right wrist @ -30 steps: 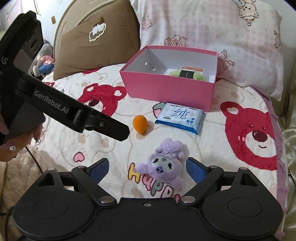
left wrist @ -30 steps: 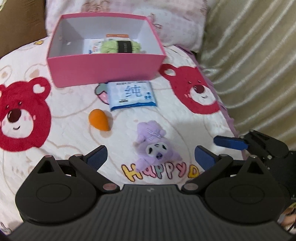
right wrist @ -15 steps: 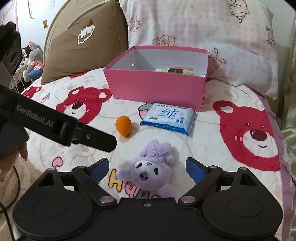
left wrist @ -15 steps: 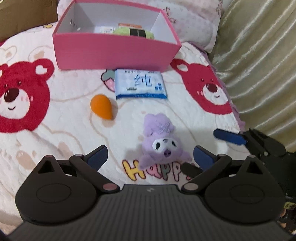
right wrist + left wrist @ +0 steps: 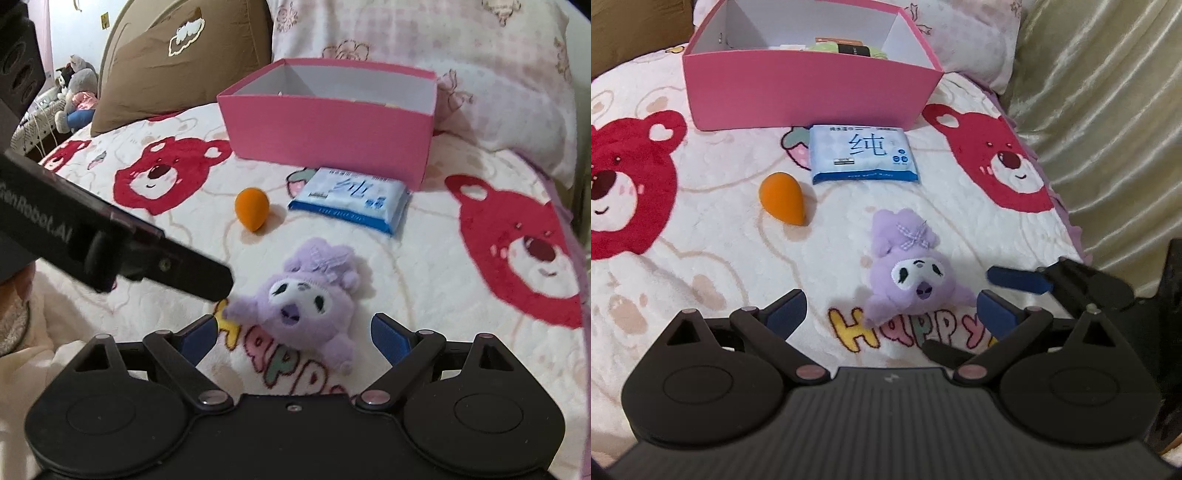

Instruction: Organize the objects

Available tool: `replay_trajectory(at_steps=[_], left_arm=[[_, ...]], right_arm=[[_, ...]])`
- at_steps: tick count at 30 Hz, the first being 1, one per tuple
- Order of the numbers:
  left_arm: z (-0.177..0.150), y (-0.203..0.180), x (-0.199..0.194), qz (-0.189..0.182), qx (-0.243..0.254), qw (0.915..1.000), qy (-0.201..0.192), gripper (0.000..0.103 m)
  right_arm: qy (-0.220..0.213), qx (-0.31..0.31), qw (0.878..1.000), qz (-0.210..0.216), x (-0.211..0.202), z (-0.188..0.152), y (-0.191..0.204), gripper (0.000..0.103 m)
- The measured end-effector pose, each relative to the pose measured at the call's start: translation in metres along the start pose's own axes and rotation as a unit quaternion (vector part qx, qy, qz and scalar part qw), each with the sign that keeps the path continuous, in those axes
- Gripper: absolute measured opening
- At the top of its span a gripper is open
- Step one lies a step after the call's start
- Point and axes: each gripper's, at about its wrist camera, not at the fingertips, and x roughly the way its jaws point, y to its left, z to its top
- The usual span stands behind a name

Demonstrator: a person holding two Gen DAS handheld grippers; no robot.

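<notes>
Low centre in right-wrist frame: small purple plush toy lying lengthwise between spread, empty right gripper fingers; left gripper equally released, beside it.

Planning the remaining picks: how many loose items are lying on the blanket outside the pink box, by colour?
Purple: 1, the plush toy
Orange: 1, the egg-shaped sponge
Blue and white: 1, the tissue pack
Total: 3 outside the pink box. Both grippers' jaws are open, holding nothing.
</notes>
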Motion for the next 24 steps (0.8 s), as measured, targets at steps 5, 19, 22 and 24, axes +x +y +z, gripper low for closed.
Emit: replay_trajectory(at_steps=[5, 19, 22, 24], left_arm=[[-0.004, 0.002, 0.006, 0.000, 0.020, 0.9998, -0.006, 0.099], [-0.011, -0.006, 0.018, 0.003, 0.051, 0.9986, -0.018, 0.094], [-0.008, -0.004, 0.026, -0.002, 0.047, 0.9987, -0.019, 0.085], [-0.006, -0.001, 0.033, -0.003, 0.039, 0.9991, -0.015, 0.079]], right_arm=[[0.003, 0.030, 1.000, 0.006, 0.010, -0.006, -0.004, 0.092], [0.018, 0.121, 0.992, 0.011, 0.025, -0.015, -0.021, 0.092], [0.020, 0.121, 0.992, 0.009, 0.029, -0.017, -0.019, 0.092], [0.018, 0.125, 0.992, 0.009, 0.032, -0.017, -0.020, 0.092]])
